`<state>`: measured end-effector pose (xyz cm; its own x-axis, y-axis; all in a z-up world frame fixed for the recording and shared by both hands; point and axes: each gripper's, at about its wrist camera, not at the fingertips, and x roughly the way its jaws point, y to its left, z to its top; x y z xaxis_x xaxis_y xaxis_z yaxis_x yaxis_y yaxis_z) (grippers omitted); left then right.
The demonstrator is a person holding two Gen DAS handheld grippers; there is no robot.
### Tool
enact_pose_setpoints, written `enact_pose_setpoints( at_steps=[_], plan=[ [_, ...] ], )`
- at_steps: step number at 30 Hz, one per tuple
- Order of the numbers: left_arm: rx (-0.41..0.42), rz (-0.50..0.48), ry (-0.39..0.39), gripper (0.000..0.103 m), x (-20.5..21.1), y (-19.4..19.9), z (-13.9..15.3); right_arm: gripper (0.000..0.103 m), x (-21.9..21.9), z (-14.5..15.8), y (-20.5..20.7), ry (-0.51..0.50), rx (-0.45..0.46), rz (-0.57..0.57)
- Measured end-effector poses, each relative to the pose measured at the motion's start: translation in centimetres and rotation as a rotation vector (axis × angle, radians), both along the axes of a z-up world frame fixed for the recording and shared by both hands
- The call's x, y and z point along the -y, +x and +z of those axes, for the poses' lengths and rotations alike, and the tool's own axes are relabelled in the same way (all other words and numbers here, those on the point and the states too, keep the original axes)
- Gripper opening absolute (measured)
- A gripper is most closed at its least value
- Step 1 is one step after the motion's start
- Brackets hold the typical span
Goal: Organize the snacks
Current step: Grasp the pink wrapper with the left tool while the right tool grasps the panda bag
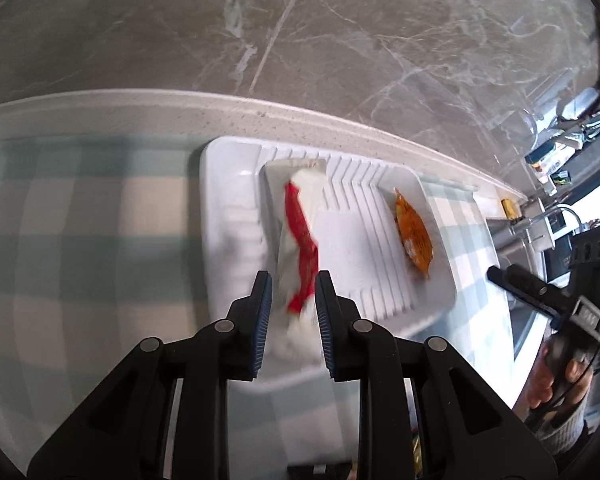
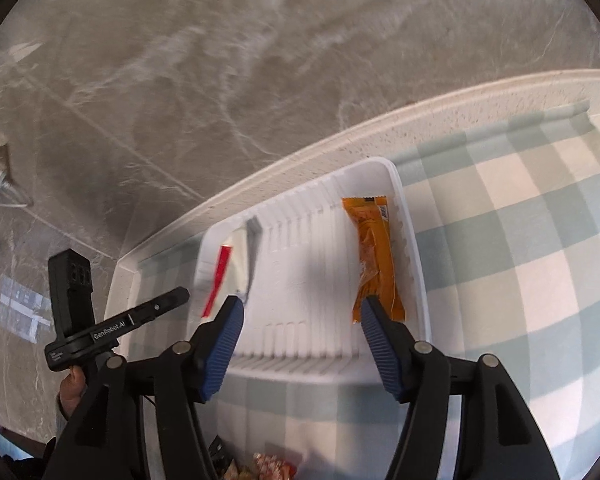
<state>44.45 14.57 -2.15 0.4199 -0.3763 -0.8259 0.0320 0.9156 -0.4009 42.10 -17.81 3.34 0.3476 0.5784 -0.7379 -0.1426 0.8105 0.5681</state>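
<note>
A white ribbed tray (image 1: 384, 264) sits on the checked cloth. A white and red snack pack (image 1: 300, 240) hangs over the tray's left side, blurred, between the fingers of my left gripper (image 1: 294, 292); the jaws stand a little apart on either side of it. An orange snack pack (image 1: 414, 236) lies along the tray's right side. In the right wrist view my right gripper (image 2: 302, 312) is open and empty over the tray (image 2: 300, 320), its right finger (image 2: 380, 336) just in front of the orange pack (image 2: 374, 256). The white and red pack (image 2: 228, 272) shows at the tray's left.
A green and white checked cloth (image 1: 80, 240) covers the counter, with a marble wall (image 1: 300, 32) behind. A sink and tap (image 1: 540, 220) lie to the right. More snack wrappers (image 2: 268, 466) peek in below the right gripper. The left gripper (image 2: 112, 328) appears at left.
</note>
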Motion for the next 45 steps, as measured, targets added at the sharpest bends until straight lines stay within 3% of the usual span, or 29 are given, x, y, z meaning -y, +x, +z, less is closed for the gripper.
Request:
enact_pose_setpoints(
  at_steps=[11,20,25,32,45],
  plan=[
    [-0.075,0.062,0.052,0.021,-4.3,-11.0,-0.1,0.071,1.0,4.2,-7.3,-0.024,0.076,0.019],
    [-0.194,0.114,0.036,0.021,-5.6,-17.6,-3.5,0.072,1.4,3.5,-14.3,-0.113,0.057,0.048],
    [-0.212,0.136,0.021,0.021,-5.8,-18.6,-4.6,0.072,1.4,1.8,-17.6,-0.171,0.014,0.071],
    [-0.215,0.127,0.015,0.021,-5.2,-18.5,-4.9,0.072,0.6,-0.3,-20.8,-0.139,-0.061,0.092],
    [-0.236,0.127,0.026,0.021,-4.3,-17.5,-5.8,0.074,-1.3,-3.4,-21.0,-0.092,-0.141,0.066]
  ],
)
